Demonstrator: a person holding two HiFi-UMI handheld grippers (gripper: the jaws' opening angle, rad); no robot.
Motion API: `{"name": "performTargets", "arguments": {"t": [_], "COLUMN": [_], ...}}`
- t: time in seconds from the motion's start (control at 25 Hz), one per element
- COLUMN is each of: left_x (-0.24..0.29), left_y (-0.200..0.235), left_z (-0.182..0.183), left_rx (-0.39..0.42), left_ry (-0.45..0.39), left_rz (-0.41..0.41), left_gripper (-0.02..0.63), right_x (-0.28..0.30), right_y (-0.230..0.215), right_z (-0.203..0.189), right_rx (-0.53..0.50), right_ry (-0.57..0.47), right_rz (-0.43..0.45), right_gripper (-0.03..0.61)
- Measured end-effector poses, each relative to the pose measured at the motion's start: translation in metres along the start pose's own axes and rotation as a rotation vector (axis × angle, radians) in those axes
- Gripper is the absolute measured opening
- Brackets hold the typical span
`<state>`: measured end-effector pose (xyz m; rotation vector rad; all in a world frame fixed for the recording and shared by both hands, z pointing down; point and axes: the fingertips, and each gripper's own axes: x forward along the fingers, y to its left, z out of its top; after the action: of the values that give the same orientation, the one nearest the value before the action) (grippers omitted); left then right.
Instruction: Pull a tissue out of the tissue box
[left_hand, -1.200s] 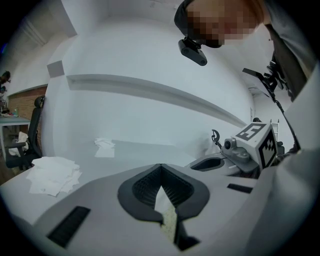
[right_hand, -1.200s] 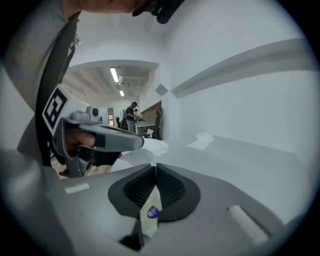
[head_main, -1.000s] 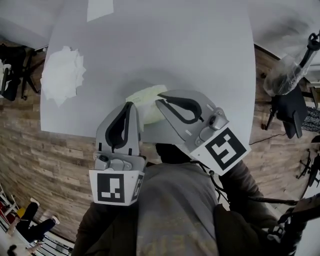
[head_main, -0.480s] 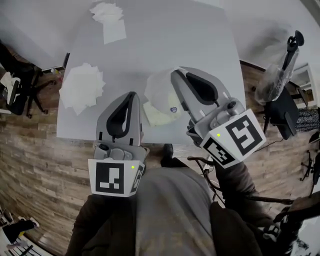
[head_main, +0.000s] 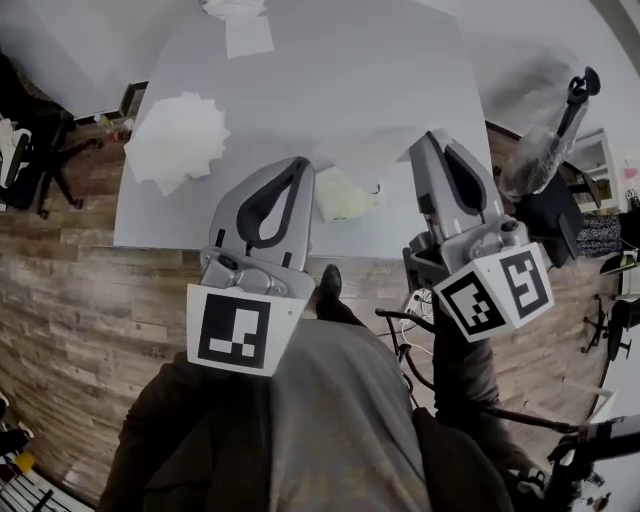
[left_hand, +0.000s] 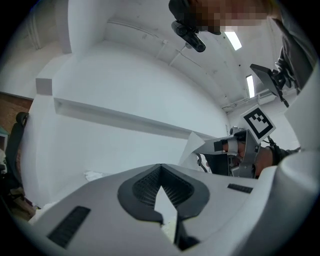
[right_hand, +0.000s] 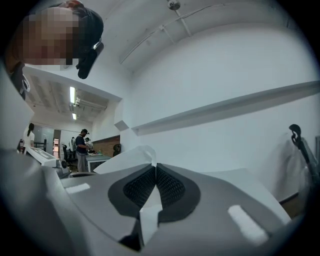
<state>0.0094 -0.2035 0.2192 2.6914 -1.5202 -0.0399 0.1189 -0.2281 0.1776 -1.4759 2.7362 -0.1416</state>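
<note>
A pale yellow tissue box (head_main: 345, 195) sits near the front edge of the grey table (head_main: 350, 60). A white tissue (head_main: 365, 150) hangs above it, and my right gripper (head_main: 430, 140) is shut on its edge. In the right gripper view the tissue (right_hand: 122, 161) sticks out left of the closed tips (right_hand: 155, 166). My left gripper (head_main: 301, 165) is raised to the box's left, its jaws meeting with nothing visibly held. From the left gripper view (left_hand: 160, 167) the tissue (left_hand: 196, 146) shows off to the right. Whether the tissue still touches the box is unclear.
A heap of crumpled tissues (head_main: 180, 140) lies on the table's left side, and more sheets (head_main: 240, 25) lie at the far edge. An office chair (head_main: 20, 150) stands to the left, a stand with a plastic bag (head_main: 545, 150) to the right.
Both grippers have risen. The right one has swung to the right and lifted the tissue higher above the box; the left one has come up beside the box.
</note>
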Motion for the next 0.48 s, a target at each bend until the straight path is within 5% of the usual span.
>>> {"name": "performTargets", "arguments": {"t": [0.48], "left_x": [-0.001], "left_y": [-0.016], "left_z": [0.02], "left_rx": [0.033], "left_ry": [-0.049], "left_rz": [-0.074], "left_gripper": [-0.002], "right_x": [-0.009], "right_y": [0.014], "right_z": [-0.014], "right_rx": [0.021], "right_ry": [-0.001], "right_rz": [-0.05], "right_gripper": [0.005]}}
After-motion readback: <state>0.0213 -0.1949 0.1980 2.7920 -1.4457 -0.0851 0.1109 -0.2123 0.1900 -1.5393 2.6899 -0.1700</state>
